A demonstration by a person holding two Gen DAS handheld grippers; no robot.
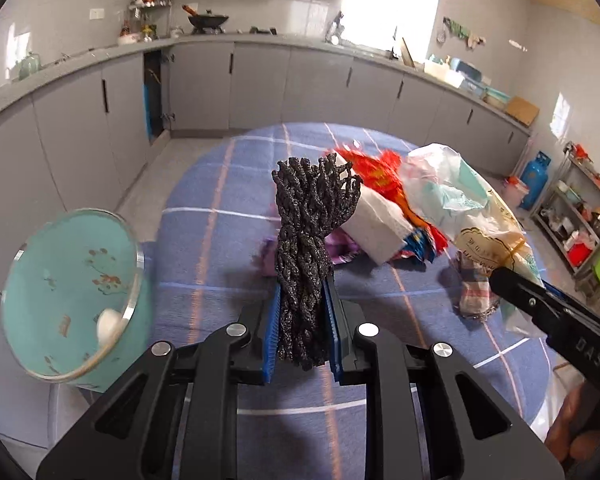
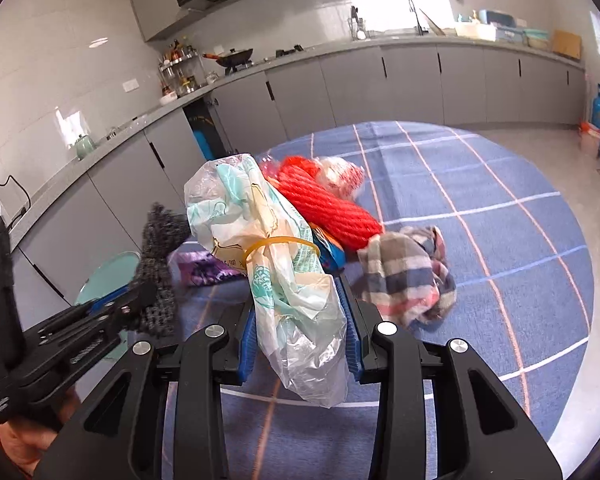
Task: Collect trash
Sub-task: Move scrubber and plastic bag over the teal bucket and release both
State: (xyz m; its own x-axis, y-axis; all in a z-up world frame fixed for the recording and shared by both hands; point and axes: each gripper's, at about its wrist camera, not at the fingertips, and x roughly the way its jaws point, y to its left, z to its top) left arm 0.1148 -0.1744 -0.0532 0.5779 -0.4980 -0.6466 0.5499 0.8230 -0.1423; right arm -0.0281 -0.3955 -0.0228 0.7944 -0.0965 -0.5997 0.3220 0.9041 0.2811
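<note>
Trash sits heaped on the blue checked table (image 2: 480, 240), where the left gripper (image 1: 302, 320) clamps a black net (image 1: 310, 232) hiding the purple wrapper (image 2: 200, 270), and the right gripper (image 2: 300, 320) pinches a banded plastic bag (image 2: 260, 240), its tail blurred

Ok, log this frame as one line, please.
left tool: shut on black mesh | right tool: shut on plastic bag | teal bin: left, open
</note>
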